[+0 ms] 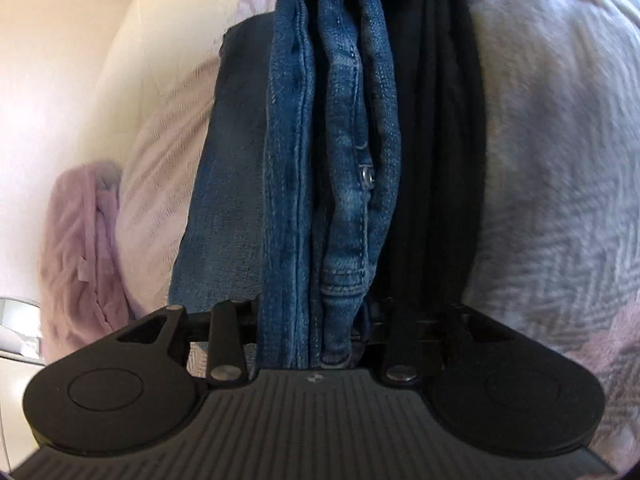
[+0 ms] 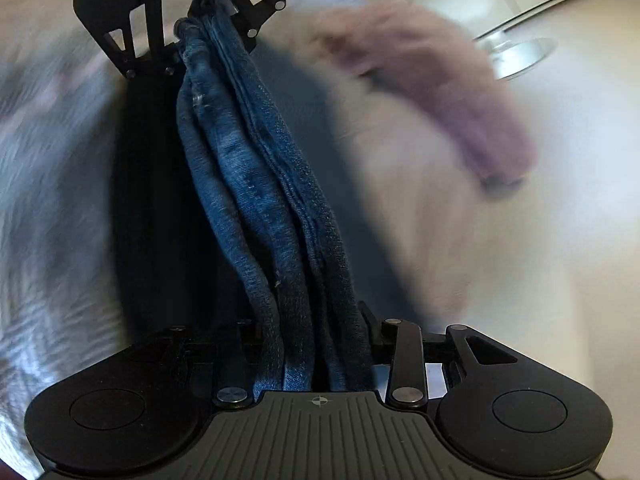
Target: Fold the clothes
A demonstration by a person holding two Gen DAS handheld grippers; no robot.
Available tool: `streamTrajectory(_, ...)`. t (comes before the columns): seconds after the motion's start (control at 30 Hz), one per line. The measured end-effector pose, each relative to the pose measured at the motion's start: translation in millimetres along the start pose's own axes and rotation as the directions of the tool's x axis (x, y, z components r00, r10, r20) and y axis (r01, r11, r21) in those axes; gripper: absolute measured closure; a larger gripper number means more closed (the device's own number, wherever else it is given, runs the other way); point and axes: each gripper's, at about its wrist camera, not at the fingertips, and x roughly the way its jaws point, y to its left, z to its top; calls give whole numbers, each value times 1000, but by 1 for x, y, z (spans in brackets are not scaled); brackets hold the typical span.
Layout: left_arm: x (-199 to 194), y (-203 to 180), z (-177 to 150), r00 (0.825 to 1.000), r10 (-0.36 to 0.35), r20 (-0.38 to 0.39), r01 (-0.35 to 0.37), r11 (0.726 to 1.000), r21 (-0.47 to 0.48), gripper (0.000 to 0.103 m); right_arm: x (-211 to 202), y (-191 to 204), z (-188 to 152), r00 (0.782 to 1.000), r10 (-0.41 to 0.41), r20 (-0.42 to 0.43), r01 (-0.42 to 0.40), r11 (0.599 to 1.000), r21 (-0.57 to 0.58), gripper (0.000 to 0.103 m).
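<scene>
1. Denim jeans (image 1: pixel 336 168), bunched into a rope, hang stretched between both tongs above the pale bedspread (image 1: pixel 560 160).
2. Left tongs (image 1: pixel 320 344) pinch one end; right tongs (image 2: pixel 316 360) pinch the other.
3. Keep both pinches firm and the span taut while lowering.
4. Lay the jeans flat clear of the lilac garment (image 1: pixel 80 248) before letting go.

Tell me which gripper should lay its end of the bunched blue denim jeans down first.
Left, probably: the left gripper and right gripper both clamp the jeans, but the left holds the riveted end over the pale woven bedspread; the right view is blurred.
</scene>
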Motion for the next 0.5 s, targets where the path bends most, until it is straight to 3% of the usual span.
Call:
streamTrajectory(0.07,-6,-2,-4,1000,13,23,-13,1000,-3,60,-1,11,-13,1000,-6,8,6,1000,-2,65)
streamTrajectory(0.2,-12,2,-3,999,15,40,-15,1000,11,59,-9,16,-21,1000,-11,-4,11,1000,-14,63)
streamTrajectory(0.33,-7,13,4,999,12,41,-16,997,80,66,-8,15,-23,1000,-12,-26,11,1000,-2,64)
streamTrajectory(0.5,-21,56,10,980,172,96,-181,980,87,68,-25,6,-17,994,-108,-5,108,987,116,69)
